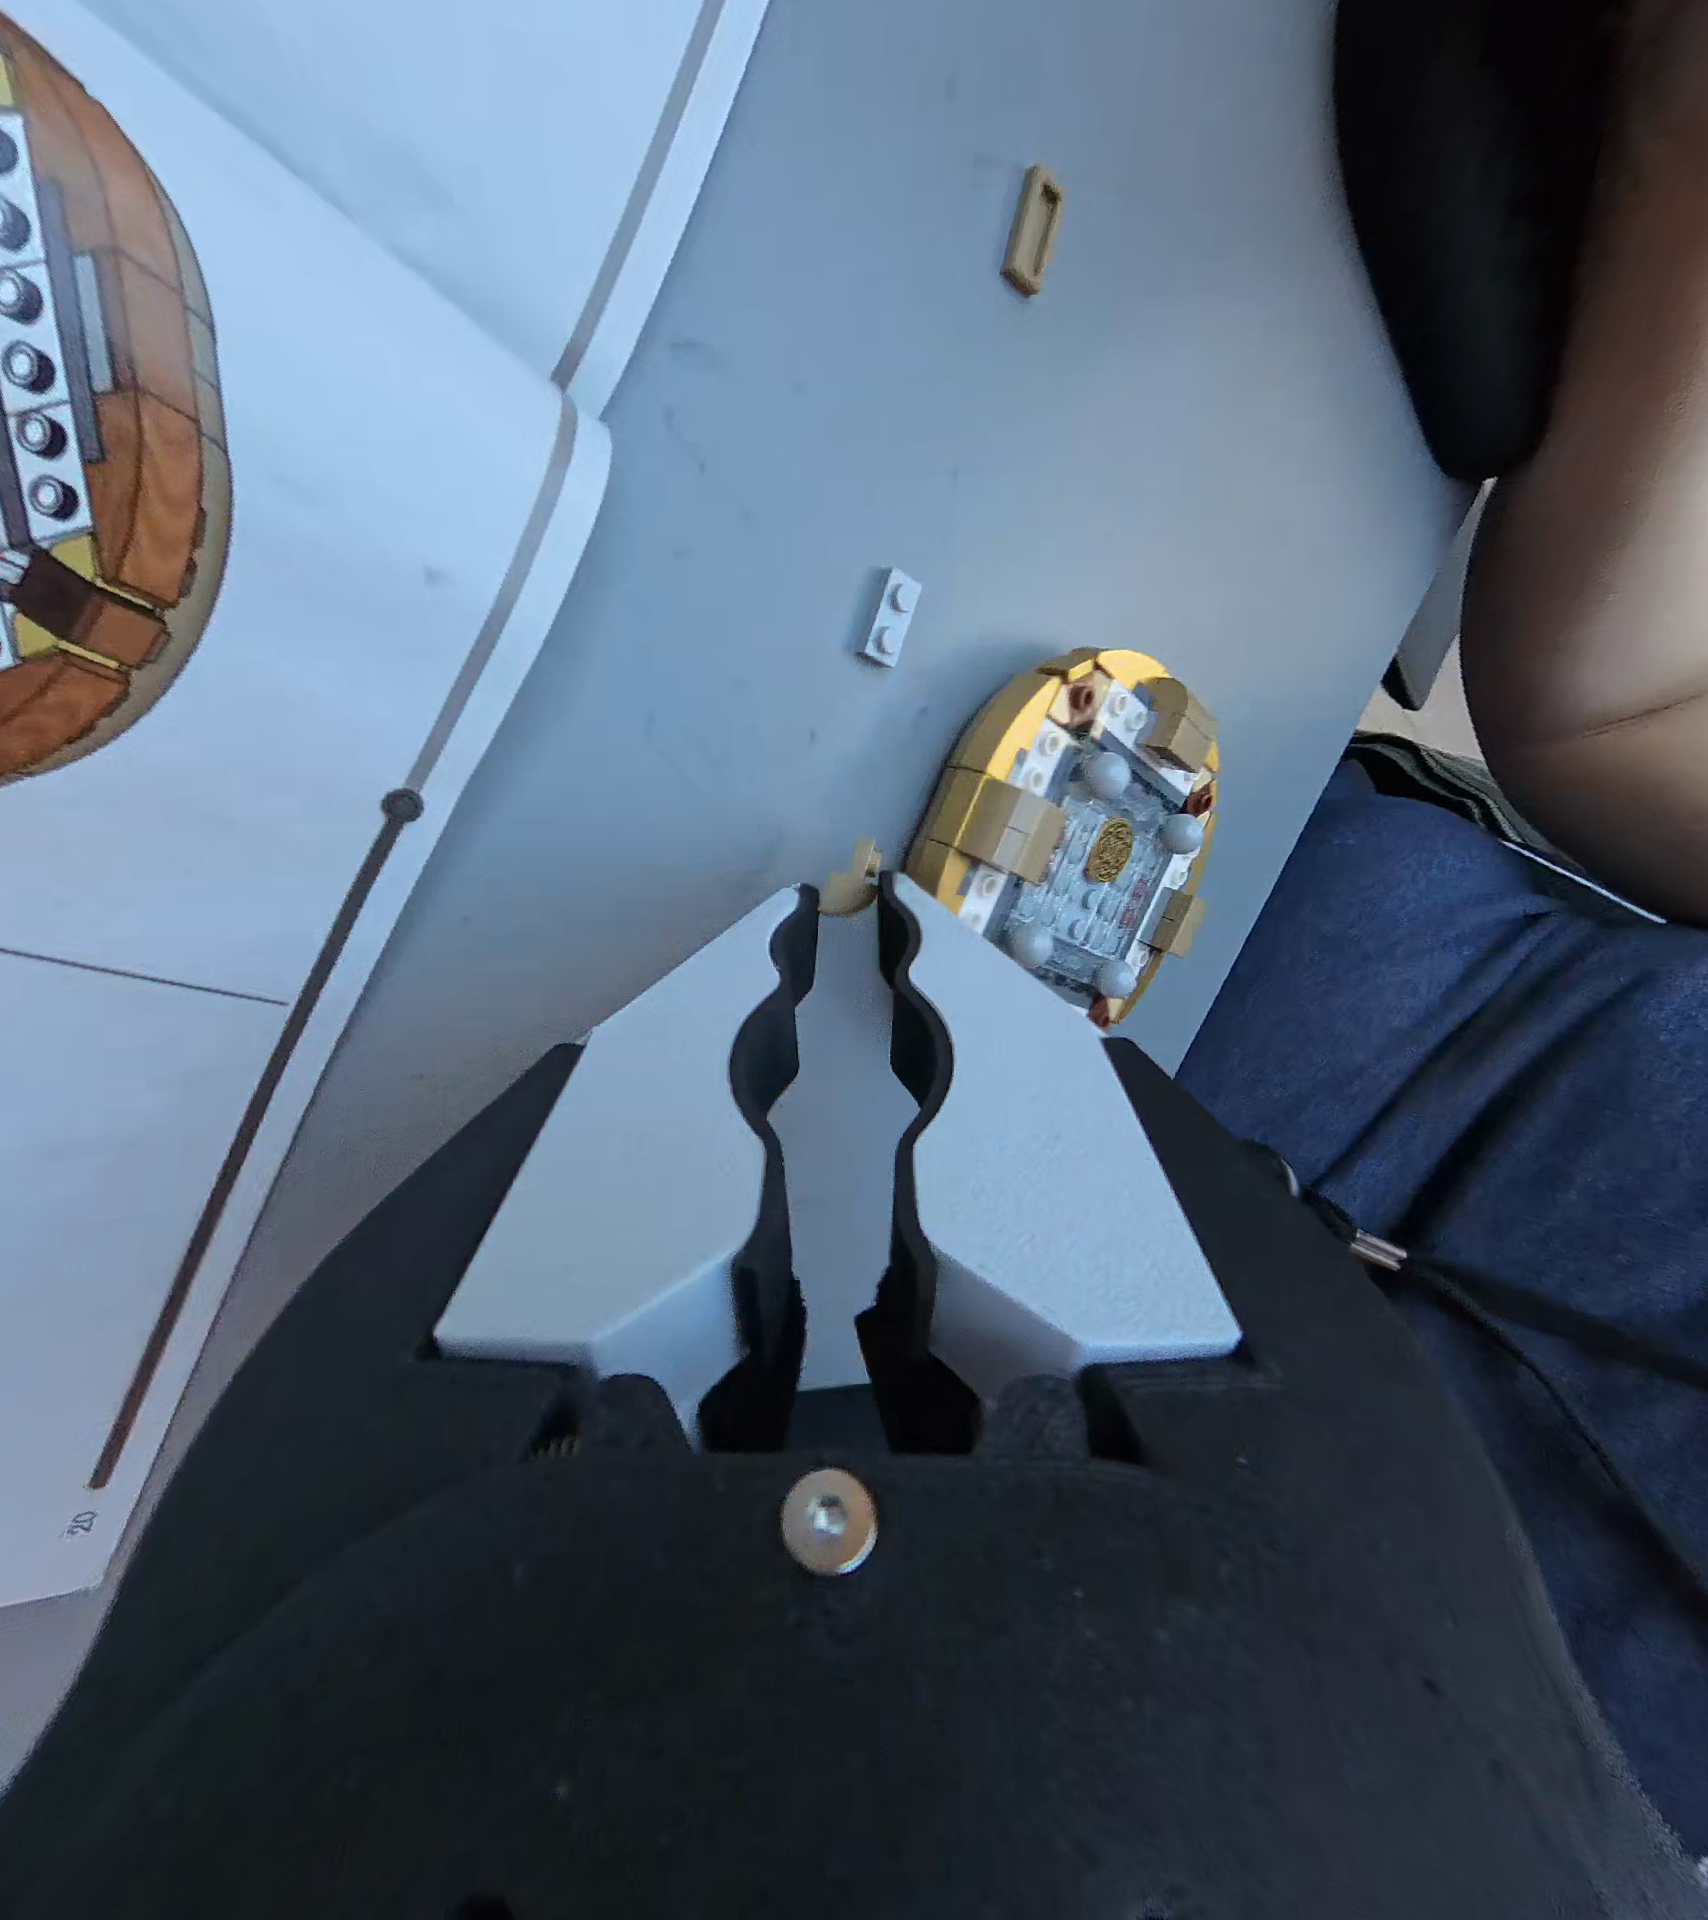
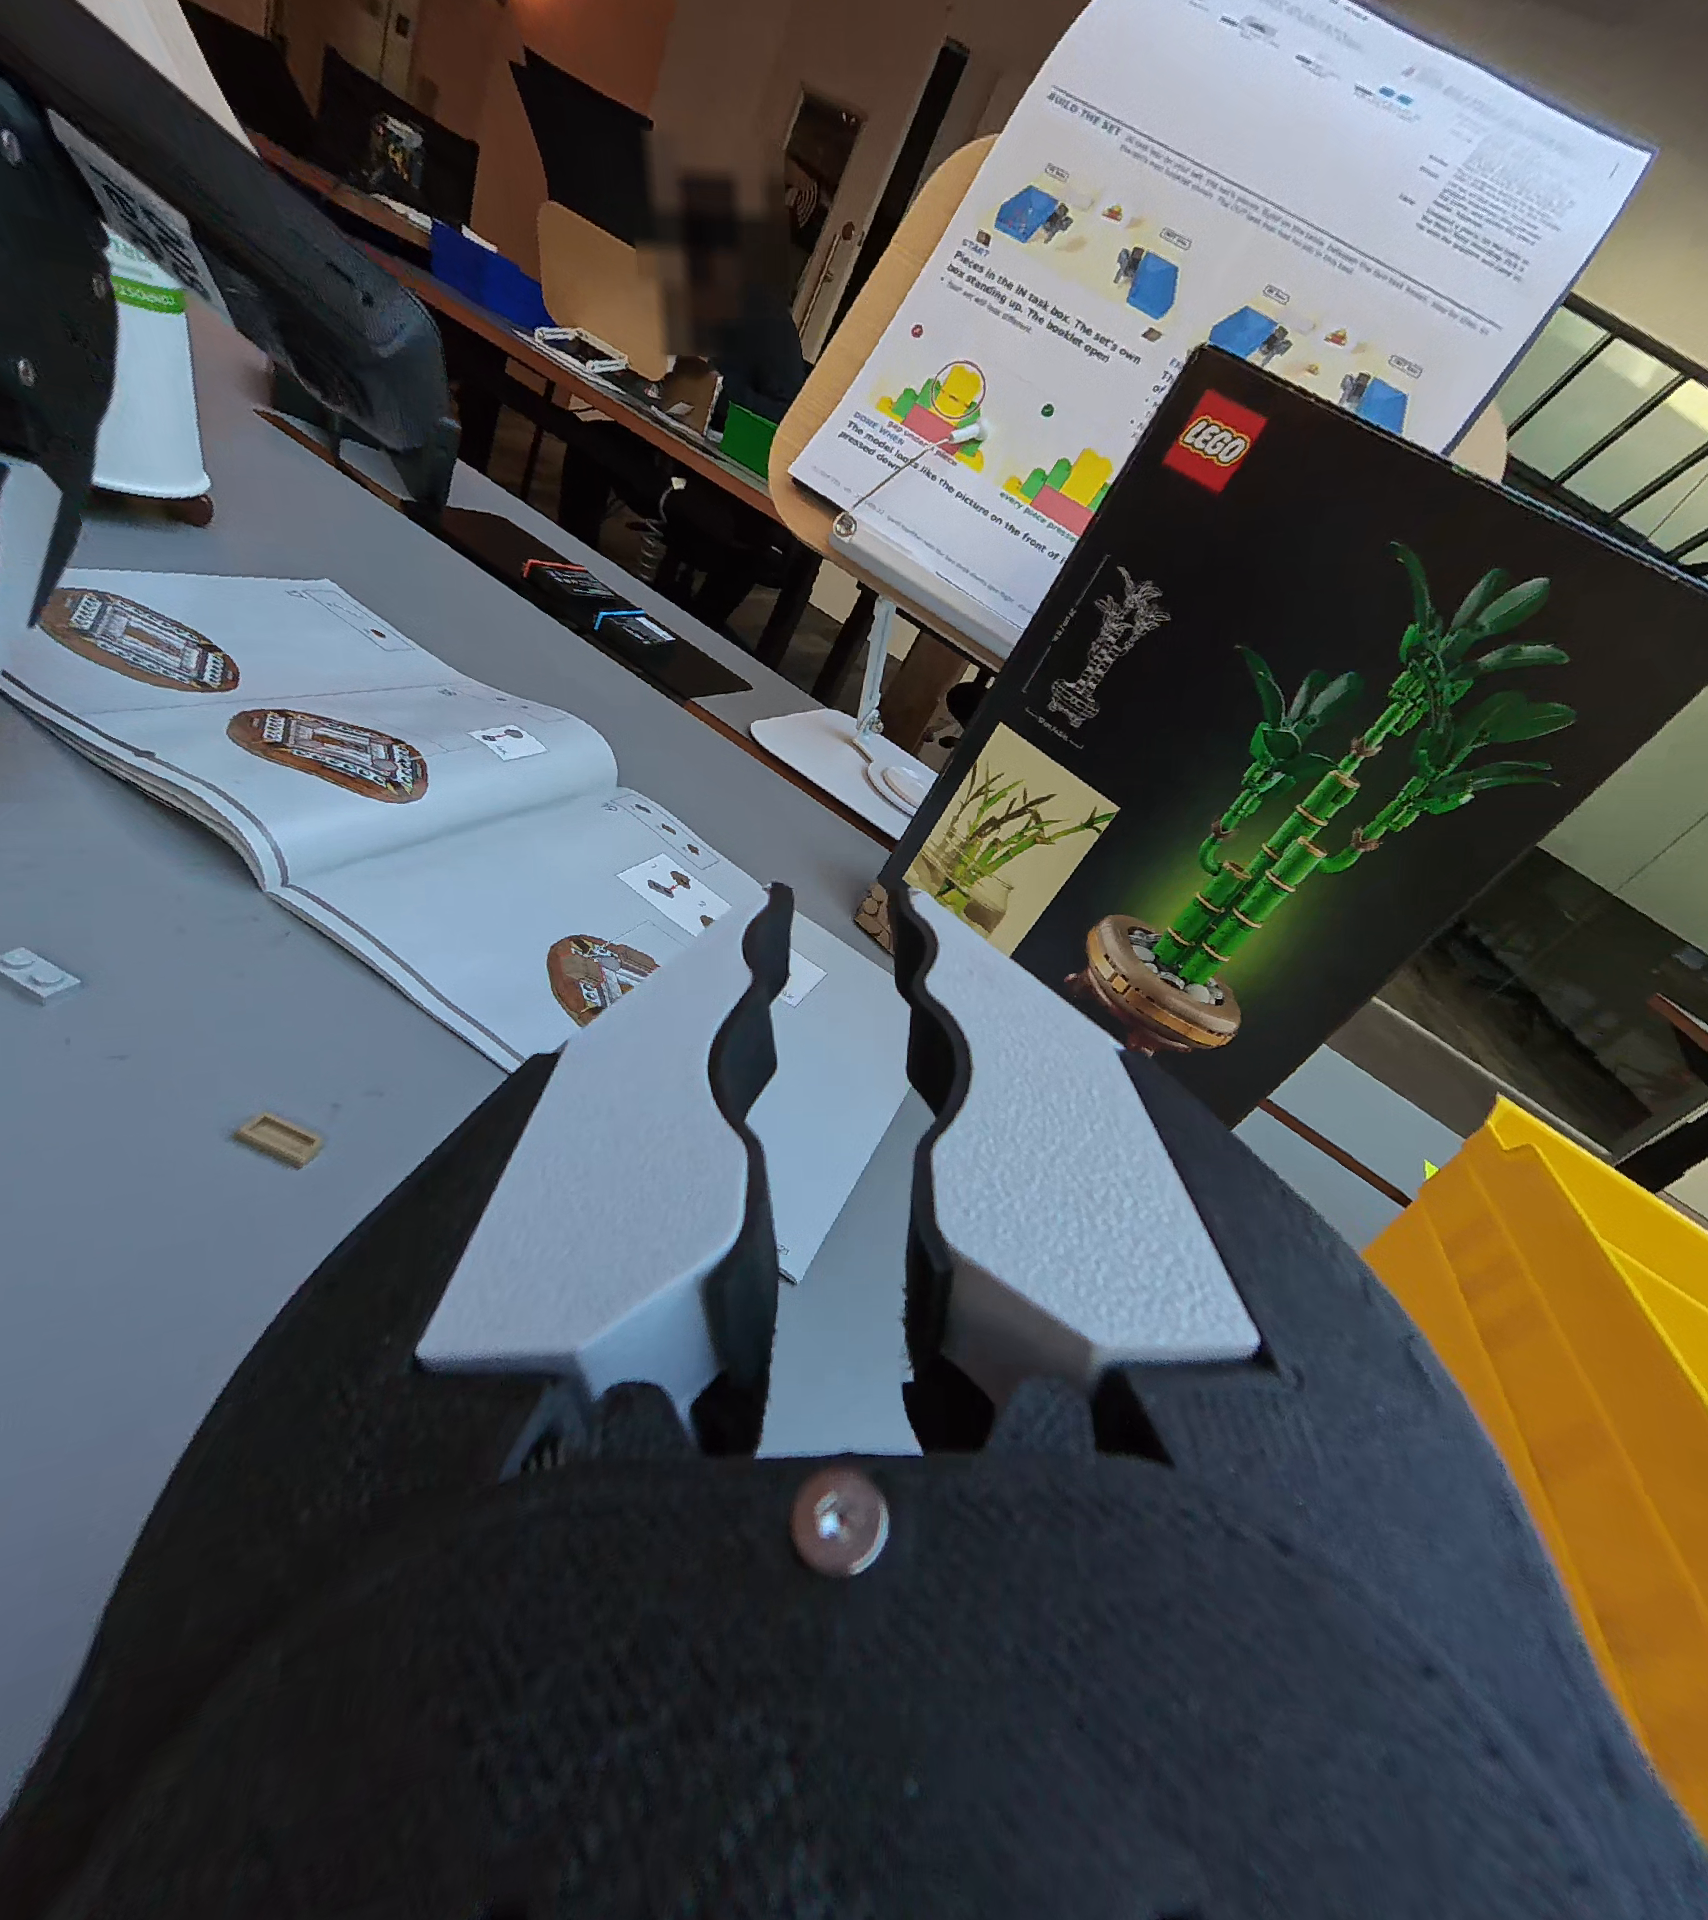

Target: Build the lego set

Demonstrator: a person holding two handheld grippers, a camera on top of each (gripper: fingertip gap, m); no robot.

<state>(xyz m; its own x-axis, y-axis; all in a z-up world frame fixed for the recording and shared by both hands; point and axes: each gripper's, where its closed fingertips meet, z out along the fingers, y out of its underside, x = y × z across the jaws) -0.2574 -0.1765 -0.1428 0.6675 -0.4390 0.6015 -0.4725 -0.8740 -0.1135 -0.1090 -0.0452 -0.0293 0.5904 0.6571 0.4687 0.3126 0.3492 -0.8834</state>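
In the left wrist view an oval build (image 1: 1068, 831) with a gold and tan rim and grey plates inside lies on the grey table (image 1: 829, 416) near its edge. My left gripper (image 1: 848, 896) is just left of the build. Its tips are pinched on a small tan curved piece (image 1: 858, 875). A grey 1x2 plate (image 1: 889, 615) and a tan tile (image 1: 1033, 229), underside up, lie farther off. My right gripper (image 2: 839, 914) hovers above the table with its jaws a narrow gap apart and nothing between them. The plate (image 2: 34, 975) and tile (image 2: 278, 1140) lie to its left.
The open instruction booklet (image 1: 206, 623) (image 2: 362, 790) lies on the table. A black set box (image 2: 1349, 779) stands behind it, with a printed sheet on a stand (image 2: 1193, 260). A yellow bin (image 2: 1608, 1455) is at the right. A person's arm (image 1: 1608, 520) and leg (image 1: 1556, 1195) are beside the table edge. The gap from one gripper's tips to the other's is roughly 25 cm. To the grey 1x2 plate (image 1: 889, 615): left tips about 5 cm, right tips about 20 cm. Seen from the right wrist view (image 2: 37, 966) as well. The tan tile (image 1: 1033, 229) is about 12 cm from my left fingertips. Seen from the right wrist view (image 2: 278, 1137) as well.
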